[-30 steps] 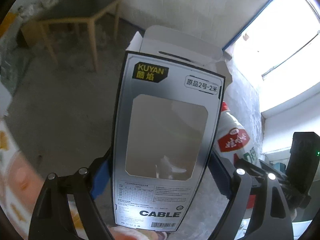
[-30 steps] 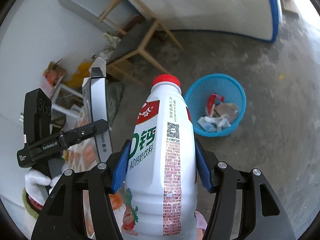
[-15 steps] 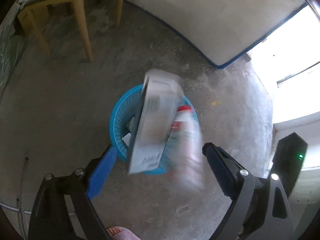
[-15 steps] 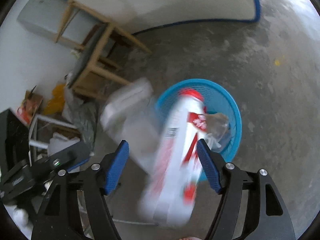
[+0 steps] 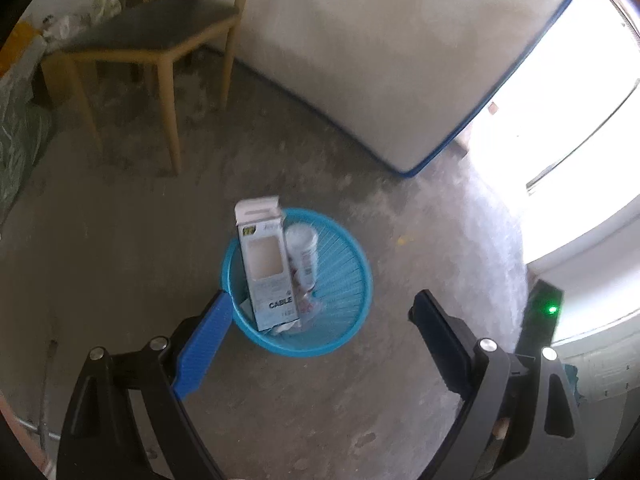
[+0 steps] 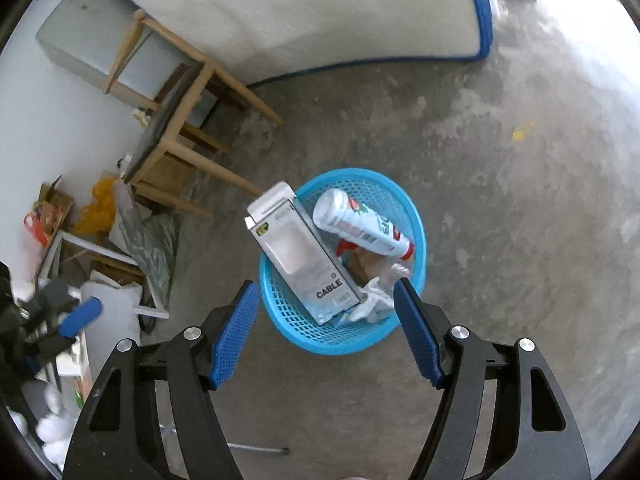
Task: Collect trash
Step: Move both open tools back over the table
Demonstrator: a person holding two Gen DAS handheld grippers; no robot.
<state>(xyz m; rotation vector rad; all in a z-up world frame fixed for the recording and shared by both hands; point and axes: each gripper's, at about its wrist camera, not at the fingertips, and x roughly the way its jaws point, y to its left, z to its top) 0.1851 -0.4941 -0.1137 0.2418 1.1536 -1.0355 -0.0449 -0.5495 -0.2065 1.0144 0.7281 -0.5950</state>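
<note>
- Left gripper [image 5: 316, 316]: hanging above the concrete floor [image 5: 120, 240] with its jaws spread wide and nothing between them. A second ago it was clamping the cable box; half a second ago the box was falling, blurred, toward the basket.
- Cable box [image 6: 300, 256]: now lying in the blue basket [image 6: 416, 216], leaning on the left rim with its open top flap sticking out over the edge, the "CABLE" end pointing down into the basket.
- White drink bottle [image 6: 360, 228]: now lying on its side in the same basket, just beside the box, red cap toward the right rim, resting on crumpled paper scraps [image 6: 376, 300]. A second ago the right gripper was clenching it.
- Right gripper [image 6: 322, 336]: released, jaws apart and empty, hovering over the near rim of the basket.
- Standing of the task: both items are sitting in the basket, so this drop appears complete; both tools are free for further trash.
- Wooden chair [image 5: 152, 40] and clutter pile [image 6: 100, 240]: well apart from the basket.
</note>
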